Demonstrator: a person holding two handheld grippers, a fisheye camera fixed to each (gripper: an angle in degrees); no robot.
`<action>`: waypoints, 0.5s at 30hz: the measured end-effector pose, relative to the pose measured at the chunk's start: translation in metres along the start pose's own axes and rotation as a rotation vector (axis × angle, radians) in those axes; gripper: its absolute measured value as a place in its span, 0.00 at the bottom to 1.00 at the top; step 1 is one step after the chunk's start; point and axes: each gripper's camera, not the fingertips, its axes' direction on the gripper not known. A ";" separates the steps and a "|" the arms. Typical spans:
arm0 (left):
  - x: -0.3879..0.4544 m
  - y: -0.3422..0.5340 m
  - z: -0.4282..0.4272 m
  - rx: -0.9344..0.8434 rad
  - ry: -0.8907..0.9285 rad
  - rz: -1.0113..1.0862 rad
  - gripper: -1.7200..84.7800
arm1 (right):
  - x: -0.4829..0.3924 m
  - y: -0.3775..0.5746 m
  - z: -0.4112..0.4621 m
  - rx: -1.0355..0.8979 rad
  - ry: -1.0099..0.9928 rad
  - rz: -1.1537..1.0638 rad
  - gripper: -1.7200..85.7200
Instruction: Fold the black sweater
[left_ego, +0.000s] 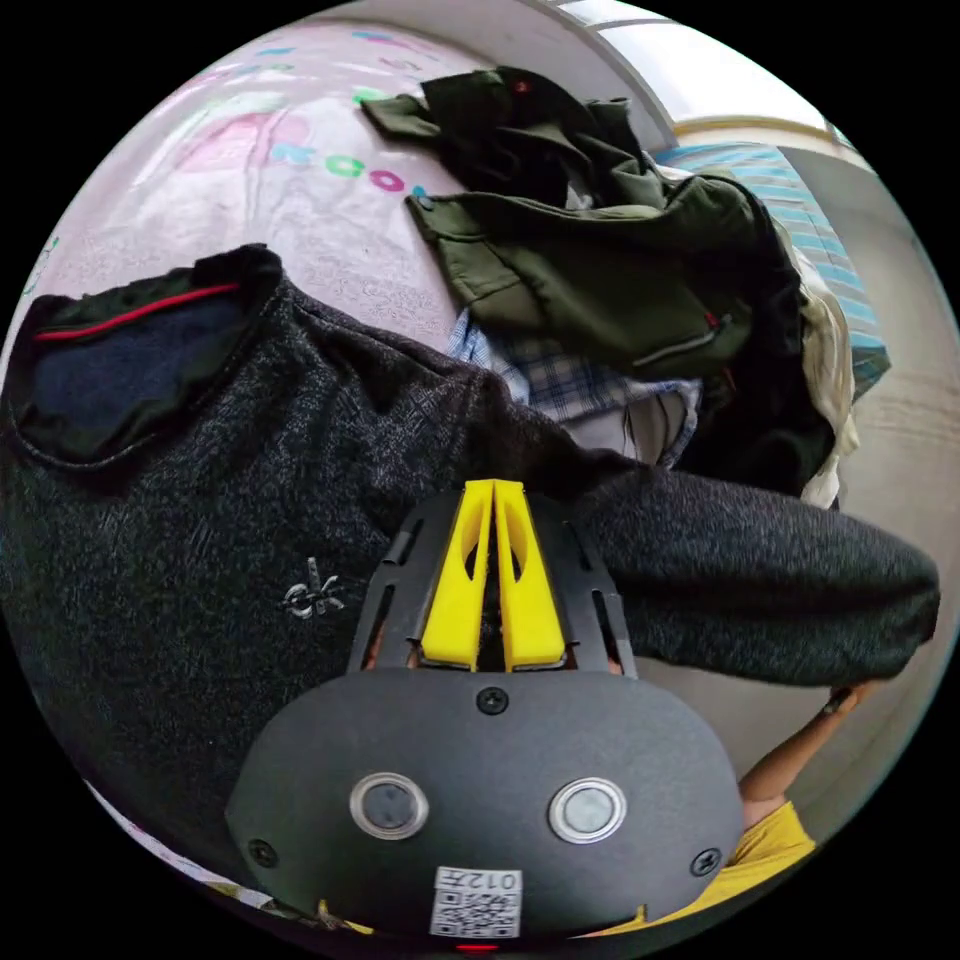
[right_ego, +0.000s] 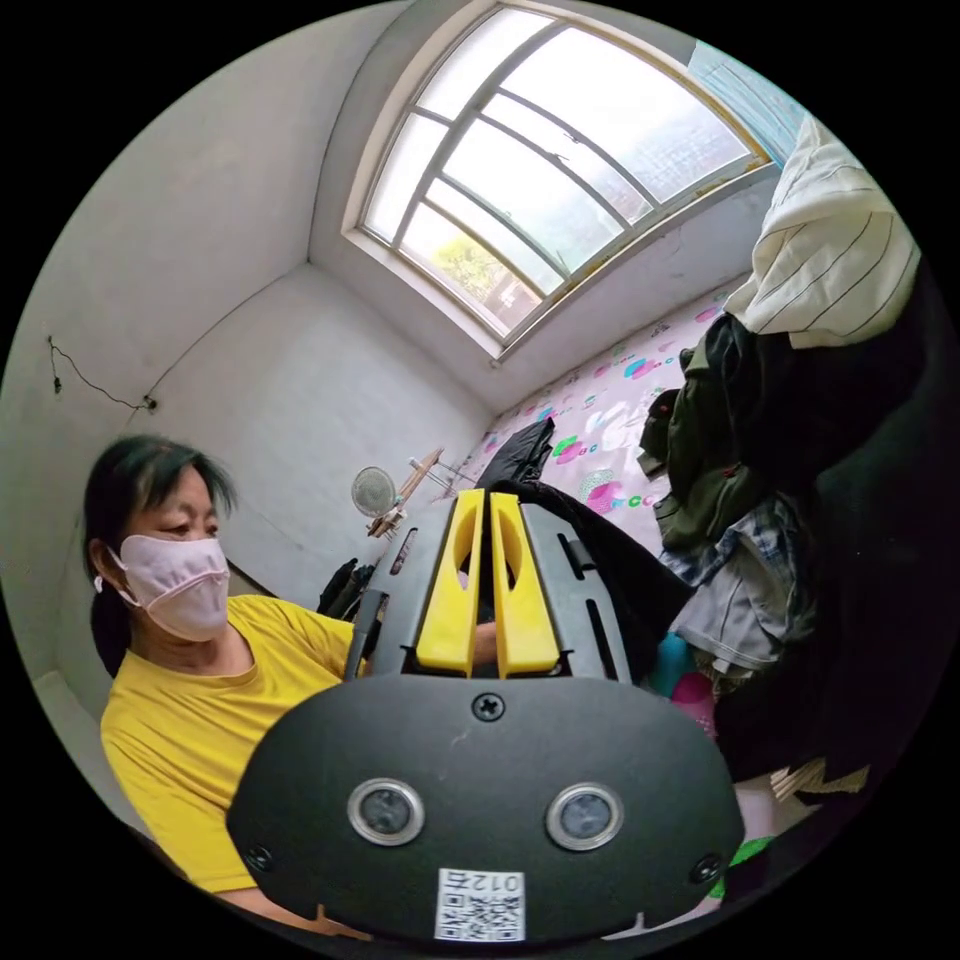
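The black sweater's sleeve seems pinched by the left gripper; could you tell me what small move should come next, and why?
Probably carry the sleeve inward across the chest of the black sweater. The left gripper has its yellow jaws closed at the shoulder seam, the sleeve sticks out sideways, and the body lies flat on the pink bedsheet, collar spread.

Sweater (left_ego: 200, 520) was black-grey heathered, with a red stripe and navy lining inside the collar and a small pale logo. Jacket (left_ego: 590, 250) was dark olive. Shirt (left_ego: 560, 380) was blue-white plaid. Bed sheet (left_ego: 260, 170) was pink with green and blue print. Both tongs (left_ego: 492, 490) (right_ego: 486, 497) were yellow on black housings. Person's top (right_ego: 190, 720) was yellow. Striped cloth (right_ego: 830, 250) was cream.
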 end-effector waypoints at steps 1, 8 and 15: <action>0.001 -0.012 0.004 -0.038 0.037 0.009 0.03 | 0.000 0.000 0.005 -0.004 -0.019 -0.010 0.03; 0.030 -0.058 0.026 -0.248 0.013 0.118 0.02 | 0.025 -0.004 0.056 -0.046 -0.113 0.002 0.03; -0.014 -0.047 -0.064 -0.095 0.307 0.143 0.03 | 0.072 -0.015 0.169 -0.154 -0.184 -0.003 0.03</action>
